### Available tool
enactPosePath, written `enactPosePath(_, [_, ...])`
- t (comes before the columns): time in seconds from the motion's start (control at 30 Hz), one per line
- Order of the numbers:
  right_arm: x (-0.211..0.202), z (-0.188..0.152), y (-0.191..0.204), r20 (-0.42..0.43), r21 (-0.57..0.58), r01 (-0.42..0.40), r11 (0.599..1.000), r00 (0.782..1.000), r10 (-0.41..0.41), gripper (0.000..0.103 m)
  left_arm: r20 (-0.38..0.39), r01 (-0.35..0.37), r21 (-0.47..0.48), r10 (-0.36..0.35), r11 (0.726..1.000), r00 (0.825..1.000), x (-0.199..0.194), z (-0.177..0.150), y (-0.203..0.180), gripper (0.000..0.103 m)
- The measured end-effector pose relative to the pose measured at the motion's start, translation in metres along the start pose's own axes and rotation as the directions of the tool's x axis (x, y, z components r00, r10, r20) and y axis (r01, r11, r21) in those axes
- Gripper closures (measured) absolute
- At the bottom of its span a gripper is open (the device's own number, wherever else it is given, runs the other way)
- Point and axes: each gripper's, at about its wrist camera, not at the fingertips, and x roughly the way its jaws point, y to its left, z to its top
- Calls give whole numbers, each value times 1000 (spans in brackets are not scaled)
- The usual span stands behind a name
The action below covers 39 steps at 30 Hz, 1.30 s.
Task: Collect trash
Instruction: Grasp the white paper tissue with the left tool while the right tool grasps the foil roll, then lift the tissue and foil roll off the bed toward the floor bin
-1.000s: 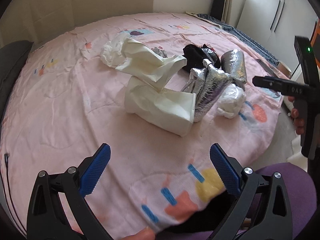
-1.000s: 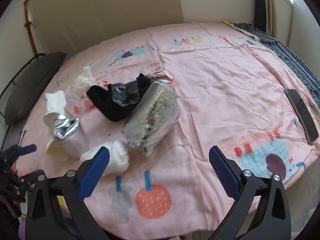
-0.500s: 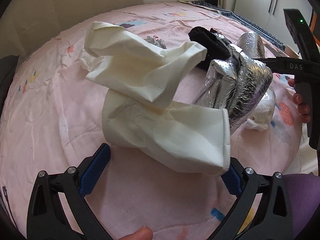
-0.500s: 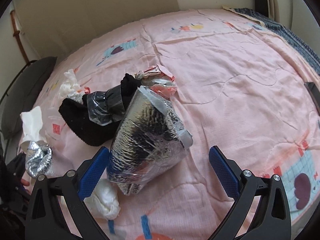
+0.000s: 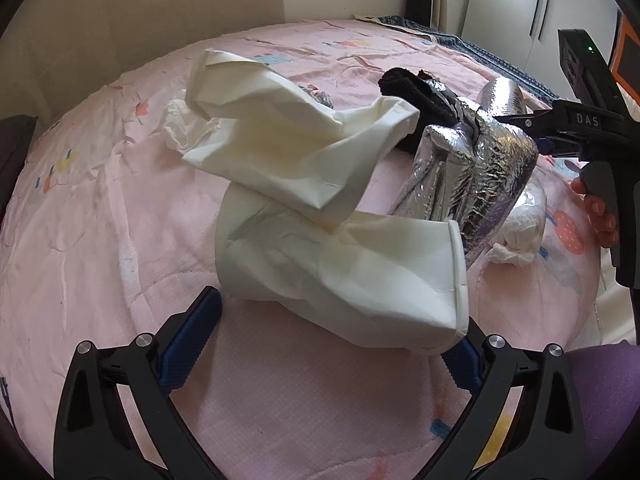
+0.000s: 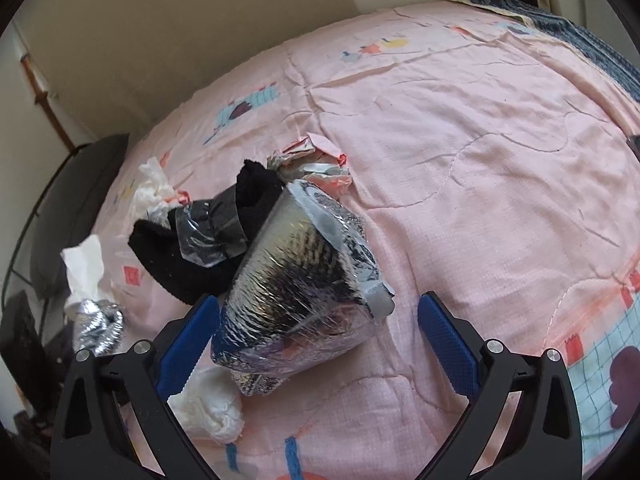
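Trash lies on a pink bedspread (image 5: 100,208). In the left wrist view my left gripper (image 5: 324,344) is open, its blue fingers on either side of the near end of a crumpled cream paper bag (image 5: 340,264). A silver foil bag (image 5: 472,184) stands just right of it. In the right wrist view my right gripper (image 6: 320,344) is open around a silver foil pouch (image 6: 304,292). A black cloth (image 6: 176,264) with clear plastic wrap (image 6: 212,232) lies behind it, and a white tissue ball (image 6: 212,408) lies under the left finger.
More crumpled tissue (image 6: 154,188) and a foil wrapper (image 6: 316,168) lie further back on the bedspread (image 6: 480,160). A dark pillow (image 6: 68,216) sits at the left. The right gripper's body (image 5: 588,128) shows at the right of the left wrist view. A purple cushion (image 5: 600,412) lies near.
Both grippers have moved forward and down toward the bed. The cream paper bag now sits between the left fingers and the foil pouch between the right fingers. Both stay open.
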Motion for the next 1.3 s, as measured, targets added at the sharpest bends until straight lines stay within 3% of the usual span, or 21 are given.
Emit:
enactPosePath(0.07, [-7, 0, 0, 27, -5, -17, 1000, 999, 17, 8, 39, 12, -2, -12, 1000, 999, -9, 0, 3, 6])
enactPosePath(0.13, [-13, 0, 1, 49, 0, -41, 999, 998, 41, 9, 58, 33, -32, -31, 999, 998, -16, 0, 10, 16])
enactPosePath(0.2, [-14, 0, 1, 55, 8, -85, 996, 995, 84, 43, 56, 72, -79, -68, 994, 996, -15, 1, 18, 21])
enactPosePath(0.27, [-14, -1, -2, 35, 33, -112, 993, 993, 111, 44, 68, 78, -96, -72, 992, 995, -18, -1, 21, 29])
enactPosePath(0.3, [-16, -2, -1, 34, 38, -134, 990, 991, 132, 44, 74, 77, -90, -71, 993, 995, -18, 0, 18, 51])
enactPosePath(0.37, [-25, -4, 3, 54, 7, -111, 994, 992, 111, 44, 69, 68, -94, -61, 993, 996, -22, -1, 18, 53])
enactPosePath(0.57, [-59, -2, 12, 98, -21, -120, 993, 988, 122, 44, 82, 78, -102, -70, 992, 994, -43, -10, 18, 75])
enactPosePath(0.83, [-102, -13, 37, 139, -113, -123, 986, 981, 139, 44, 99, 52, -102, -42, 993, 994, -74, -16, 14, 77])
enactPosePath(1.3, [-186, -43, 89, 207, -227, -147, 963, 959, 195, 43, 196, 27, -73, -12, 997, 981, -167, -23, -16, 77])
